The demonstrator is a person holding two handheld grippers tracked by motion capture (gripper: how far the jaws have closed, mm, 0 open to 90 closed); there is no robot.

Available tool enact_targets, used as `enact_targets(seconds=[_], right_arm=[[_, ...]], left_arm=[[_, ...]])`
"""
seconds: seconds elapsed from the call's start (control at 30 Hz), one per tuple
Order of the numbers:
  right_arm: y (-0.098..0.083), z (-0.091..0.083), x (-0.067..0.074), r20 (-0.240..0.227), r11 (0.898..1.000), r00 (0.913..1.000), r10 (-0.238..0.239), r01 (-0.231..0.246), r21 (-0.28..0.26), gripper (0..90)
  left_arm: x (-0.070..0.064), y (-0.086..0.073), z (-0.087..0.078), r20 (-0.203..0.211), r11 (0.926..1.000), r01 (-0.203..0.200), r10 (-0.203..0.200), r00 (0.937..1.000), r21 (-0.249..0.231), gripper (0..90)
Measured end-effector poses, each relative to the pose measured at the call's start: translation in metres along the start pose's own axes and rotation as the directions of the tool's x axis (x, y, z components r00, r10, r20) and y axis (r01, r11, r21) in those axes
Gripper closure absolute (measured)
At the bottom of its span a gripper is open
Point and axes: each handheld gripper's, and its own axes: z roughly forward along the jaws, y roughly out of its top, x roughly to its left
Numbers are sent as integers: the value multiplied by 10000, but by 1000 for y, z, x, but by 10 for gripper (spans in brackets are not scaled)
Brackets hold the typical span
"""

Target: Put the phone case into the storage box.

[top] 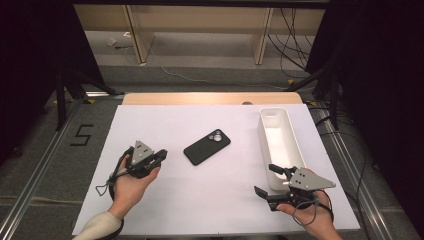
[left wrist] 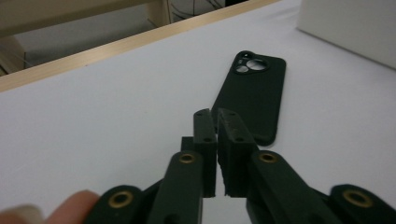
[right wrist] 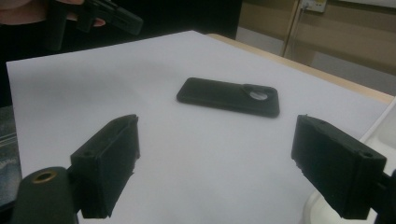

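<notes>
Bin: a long white bin (top: 280, 145) lay along the right edge of the tabletop (top: 175, 200), open-topped, its visible inside bare.
Phone: a black phone (top: 207, 146) lay face down near the middle, camera end toward the far edge, touching nothing.
Left hand-held gripper (top: 162, 154): jaws closed together, holding nothing, just left of the phone.
Right hand-held gripper (top: 267, 181): jaws parted, holding nothing, by the near right corner beside the bin's near end.
Open room: bare white surface around the phone.
Room: grey floor, wooden shelving, cables beyond the far edge.
</notes>
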Motion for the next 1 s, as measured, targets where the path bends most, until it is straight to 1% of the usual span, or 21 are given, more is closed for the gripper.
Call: enact_targets(seconds=[0.07, 0.1, 0.13, 0.3, 0.33, 0.37, 0.4, 0.6, 0.67, 0.7, 0.8, 1.0], right_arm=[[0, 0, 0, -20, 10000, 10000, 19, -19, -23, 164], [0, 0, 0, -9, 10000, 10000, 23, -23, -5, 164], [0, 0, 0, -20, 10000, 10000, 32, -32, 2, 164], [-1, 0, 0, -28, 10000, 10000, 40, -40, -16, 164], [-1, 0, 0, -16, 10000, 10000, 40, -40, -20, 164], [-1, 0, 0, -26, 10000, 10000, 44, -44, -10, 164], [-1, 0, 0, -26, 10000, 10000, 44, -44, -10, 164], [-1, 0, -1, -14, 10000, 10000, 82, -82, -4, 164], [-1, 0, 0, -29, 10000, 10000, 77, -77, 24, 164], [-1, 0, 0, -31, 10000, 10000, 71, -71, 31, 164], [-1, 0, -1, -5, 10000, 10000, 70, -70, 39, 164], [-2, 0, -1, -12, 10000, 10000, 88, -88, 20, 164]], left_arm=[[0, 4, 12, -115, 9997, -109, 111, 9999, 215, 898], [-1, 9, 24, -136, 9992, -150, 155, 9998, 381, 898], [-1, 9, 24, -136, 9992, -150, 155, 9998, 381, 898], [-3, 14, 55, -198, 9951, -367, 387, 9991, 920, 898], [-3, 14, 61, -168, 9942, -342, 361, 9992, 1016, 898], [-3, 13, 70, -200, 9924, -290, 317, 9993, 1194, 898], [-3, 13, 70, -200, 9924, -290, 317, 9993, 1194, 898], [-2, 12, 93, -198, 9866, -317, 354, 9992, 1601, 899], [-2, 11, 100, -133, 9835, -390, 420, 9990, 1765, 898], [-2, 9, 103, -191, 9834, -395, 436, 9989, 1773, 898], [-2, 7, 109, -194, 9804, -405, 451, 9988, 1928, 898], [-1, 5, 117, -236, 9785, -393, 450, 9987, 2023, 898]])
